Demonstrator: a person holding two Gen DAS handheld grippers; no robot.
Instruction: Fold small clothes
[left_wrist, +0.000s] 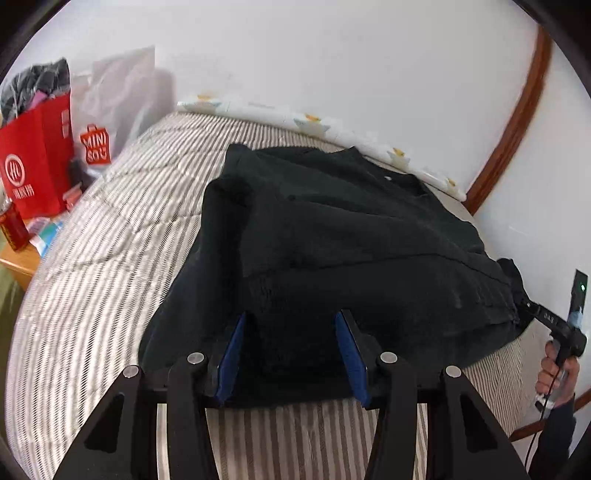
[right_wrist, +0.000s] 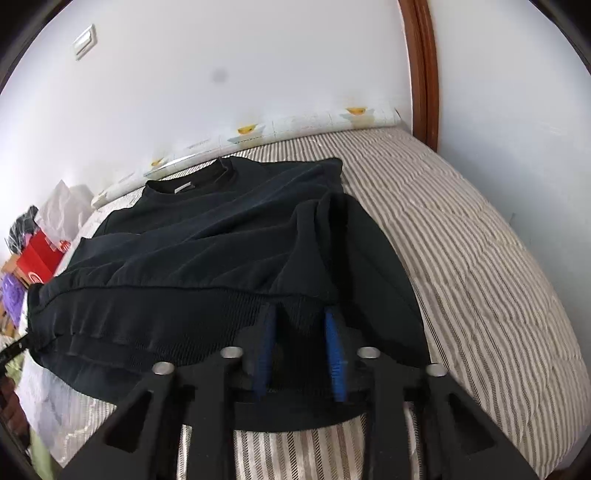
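Black sweatshirt (left_wrist: 332, 236), soft and slightly fuzzy, lying spread on striped bed (left_wrist: 122, 229) with round neckline (right_wrist: 184, 184) toward far wall and small pale label inside collar. Ribbed hem (right_wrist: 155, 325) nearest both cameras, running along near edge of bed. Sleeves turned in over body, so that diagonal folds and seams cross front. Cloth rumpled rather than flat, with raised ridge on one side. Outline roughly rectangular, wider at hem than at shoulders. Near hem bunched slightly upward at two places, elsewhere resting on bed. One sleeve end hanging off side near hem corner.
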